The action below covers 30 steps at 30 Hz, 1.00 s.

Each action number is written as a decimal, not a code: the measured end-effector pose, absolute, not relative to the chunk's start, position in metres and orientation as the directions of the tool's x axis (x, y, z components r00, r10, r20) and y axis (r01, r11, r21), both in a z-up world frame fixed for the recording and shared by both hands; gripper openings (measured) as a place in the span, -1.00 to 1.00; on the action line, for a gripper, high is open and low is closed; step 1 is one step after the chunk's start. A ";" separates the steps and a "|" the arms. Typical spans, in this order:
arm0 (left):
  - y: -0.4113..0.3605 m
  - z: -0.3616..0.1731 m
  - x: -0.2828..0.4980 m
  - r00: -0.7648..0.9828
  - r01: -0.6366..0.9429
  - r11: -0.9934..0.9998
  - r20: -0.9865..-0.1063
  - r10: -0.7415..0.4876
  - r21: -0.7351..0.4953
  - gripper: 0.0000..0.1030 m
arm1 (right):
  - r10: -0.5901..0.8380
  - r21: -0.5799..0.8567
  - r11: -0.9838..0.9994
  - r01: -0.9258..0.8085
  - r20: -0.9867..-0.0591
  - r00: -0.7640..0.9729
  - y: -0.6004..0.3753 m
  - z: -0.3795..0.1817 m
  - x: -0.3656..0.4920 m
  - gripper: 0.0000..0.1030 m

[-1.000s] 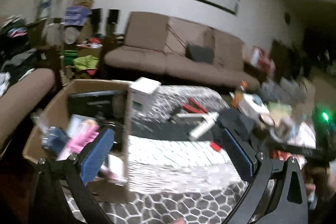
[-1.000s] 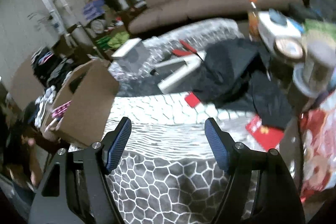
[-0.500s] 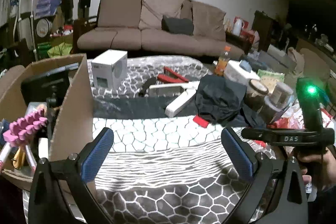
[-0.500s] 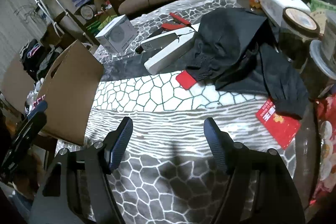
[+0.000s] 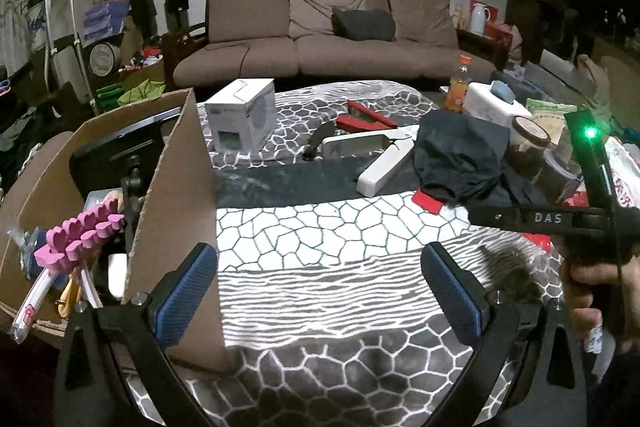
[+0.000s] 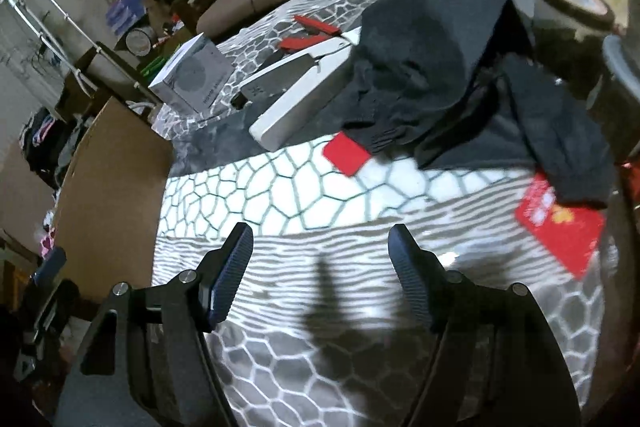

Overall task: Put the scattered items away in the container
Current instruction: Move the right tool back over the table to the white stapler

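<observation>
A cardboard box stands at the table's left edge with a pink foam piece and other items inside; its outer wall shows in the right wrist view. On the patterned cloth lie a white carton, red-handled pliers, a white hinged tool, dark clothing and a small red card. A red packet lies near the right edge. My left gripper is open and empty beside the box. My right gripper is open and empty above bare cloth.
Jars, an orange drink bottle and a white container crowd the table's right side. A brown sofa stands behind. A hand holds the right gripper's handle at the right edge of the left wrist view.
Both grippers have come down toward the cloth and tilted lower. In the left wrist view the scene steadied, and the box now sits beside the left finger. Neither gripper's opening changed.
</observation>
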<state>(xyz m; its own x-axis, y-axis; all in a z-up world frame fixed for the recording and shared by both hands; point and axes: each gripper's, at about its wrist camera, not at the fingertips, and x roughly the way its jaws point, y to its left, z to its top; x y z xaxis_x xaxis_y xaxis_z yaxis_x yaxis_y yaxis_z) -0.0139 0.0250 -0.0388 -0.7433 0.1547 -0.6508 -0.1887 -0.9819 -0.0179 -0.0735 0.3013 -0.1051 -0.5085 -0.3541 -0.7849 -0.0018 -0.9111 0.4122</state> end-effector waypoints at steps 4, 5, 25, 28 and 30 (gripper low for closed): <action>0.023 -0.036 -0.013 -0.740 -0.195 -0.980 -0.652 0.166 -0.028 0.99 | -0.347 0.403 -0.915 -0.003 -0.792 -0.502 0.285 -0.117 -0.077 0.32; 0.023 -0.035 -0.012 -0.740 -0.200 -0.979 -0.651 0.171 -0.030 0.99 | -0.323 0.377 -0.926 -0.006 -0.801 -0.504 0.280 -0.120 -0.077 0.31; -0.025 0.013 -0.003 -0.810 -0.179 -0.974 -0.541 0.226 -0.138 0.99 | -0.186 0.309 -0.943 -0.127 -0.803 -0.566 0.227 -0.131 -0.142 0.33; -0.032 0.008 -0.010 -0.797 -0.163 -0.973 -0.560 0.227 -0.163 0.99 | -0.152 0.292 -0.939 -0.182 -0.826 -0.542 0.217 -0.136 -0.178 0.33; -0.033 0.005 -0.013 -0.792 -0.158 -0.974 -0.569 0.224 -0.163 0.99 | -0.139 0.283 -0.936 -0.209 -0.843 -0.519 0.211 -0.142 -0.198 0.33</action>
